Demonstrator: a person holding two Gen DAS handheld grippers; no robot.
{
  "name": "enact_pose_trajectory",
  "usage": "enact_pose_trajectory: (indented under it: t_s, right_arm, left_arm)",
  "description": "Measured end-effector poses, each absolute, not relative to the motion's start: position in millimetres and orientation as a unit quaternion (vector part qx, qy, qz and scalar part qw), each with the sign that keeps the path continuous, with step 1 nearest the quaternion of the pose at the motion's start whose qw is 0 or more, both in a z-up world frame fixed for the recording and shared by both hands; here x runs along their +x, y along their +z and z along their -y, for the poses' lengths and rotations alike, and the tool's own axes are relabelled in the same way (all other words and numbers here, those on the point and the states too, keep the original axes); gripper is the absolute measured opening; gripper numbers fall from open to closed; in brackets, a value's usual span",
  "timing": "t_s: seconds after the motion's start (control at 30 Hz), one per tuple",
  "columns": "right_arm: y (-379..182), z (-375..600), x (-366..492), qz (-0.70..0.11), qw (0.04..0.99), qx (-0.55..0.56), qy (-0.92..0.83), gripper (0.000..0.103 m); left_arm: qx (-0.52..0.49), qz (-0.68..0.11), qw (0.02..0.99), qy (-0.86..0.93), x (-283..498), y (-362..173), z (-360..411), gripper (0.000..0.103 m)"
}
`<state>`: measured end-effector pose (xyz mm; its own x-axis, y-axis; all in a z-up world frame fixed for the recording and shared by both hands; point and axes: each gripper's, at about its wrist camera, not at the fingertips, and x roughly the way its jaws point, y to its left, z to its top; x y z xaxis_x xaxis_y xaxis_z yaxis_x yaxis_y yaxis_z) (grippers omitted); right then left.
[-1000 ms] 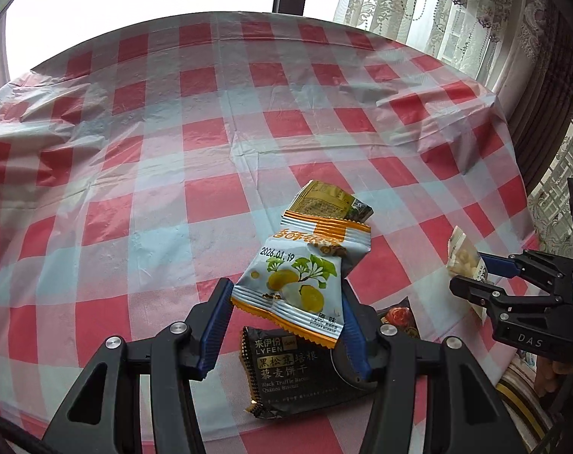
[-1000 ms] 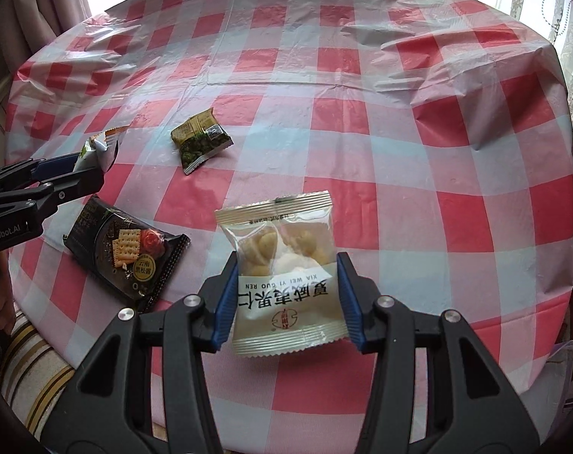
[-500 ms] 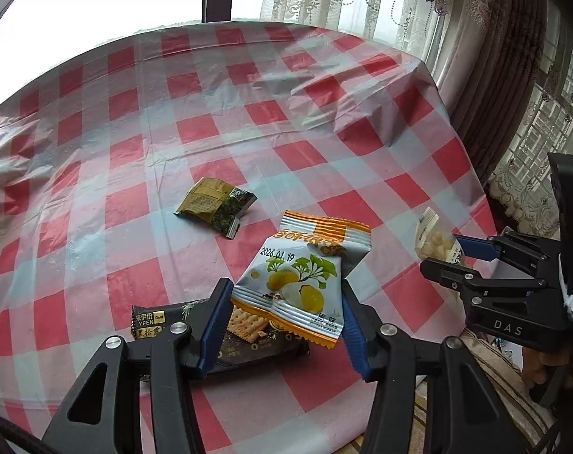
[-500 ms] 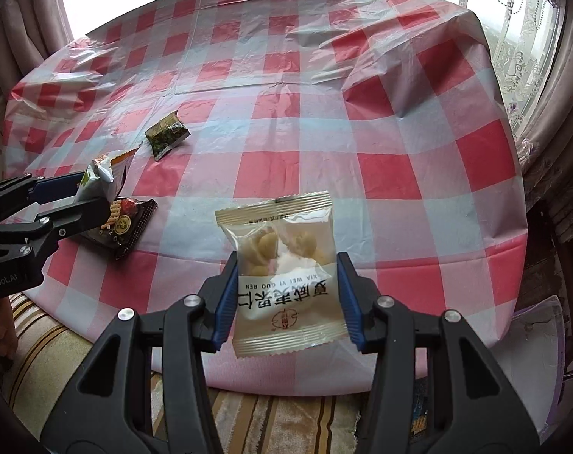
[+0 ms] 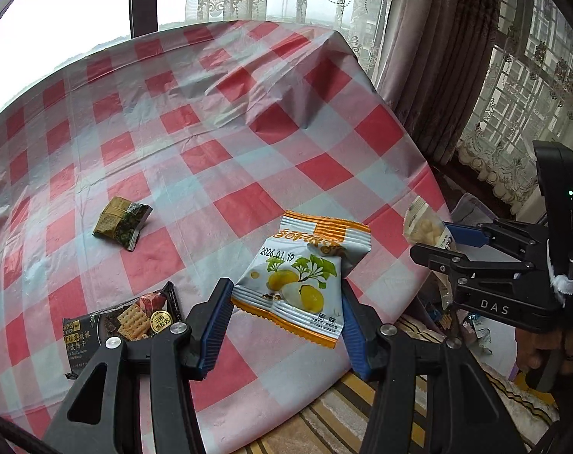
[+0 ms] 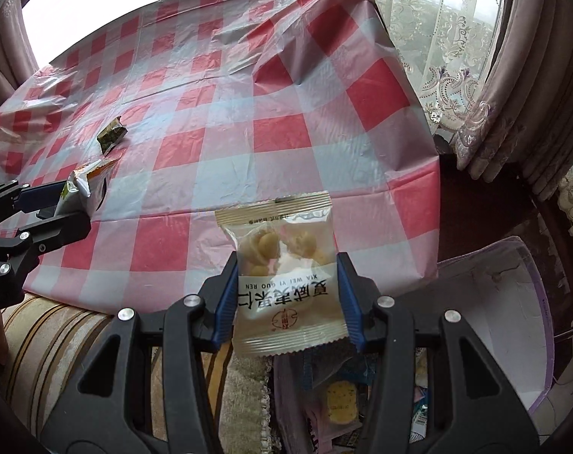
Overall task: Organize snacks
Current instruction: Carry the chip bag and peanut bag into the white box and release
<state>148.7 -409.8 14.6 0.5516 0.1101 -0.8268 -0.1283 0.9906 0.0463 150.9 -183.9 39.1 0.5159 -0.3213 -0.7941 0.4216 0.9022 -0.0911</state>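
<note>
Right wrist view: clear nut packet (image 6: 282, 276) is clamped by its side edges in right tool (image 6: 286, 299), hanging off the worktop edge, above the lilac-rimmed bin (image 6: 528, 325) on the floor that already holds other packets. Prob the drop-off spot, so it's held by the sides to fall straight when let go.

Left wrist view: left tool (image 5: 286, 321) grips the orange-trim ginkgo packet (image 5: 305, 268) the same way, over the near-right corner of the checked worktop (image 5: 248, 121).

Still on the cloth: black cracker pack (image 5: 120, 325), near edge; small green-gold sachet (image 5: 122, 221), further in, well apart.

Vs 1 s ago: both tools have swung right toward the worktop's corner; grips unchanged. Right tool was over the cloth, now past the edge w/ the bin below. Cracker pack was under left tool, now off to its left.
</note>
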Motion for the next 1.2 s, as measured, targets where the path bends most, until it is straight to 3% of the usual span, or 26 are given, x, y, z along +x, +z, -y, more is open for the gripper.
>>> enact_pose_trajectory:
  t_s: [0.97, 1.2]
  right_arm:
    - [-21.6, 569.6, 79.8, -0.511, 0.855, 0.061, -0.068, 0.052]
    - [-22.8, 584.2, 75.2, -0.515, 0.851, 0.065, -0.082, 0.061]
  left_arm:
    - [0.207, -0.472, 0.760, -0.397, 77.2, 27.1, 364.5, 0.055]
    - [0.238, -0.485, 0.718, -0.438, 53.5, 20.6, 385.5, 0.066]
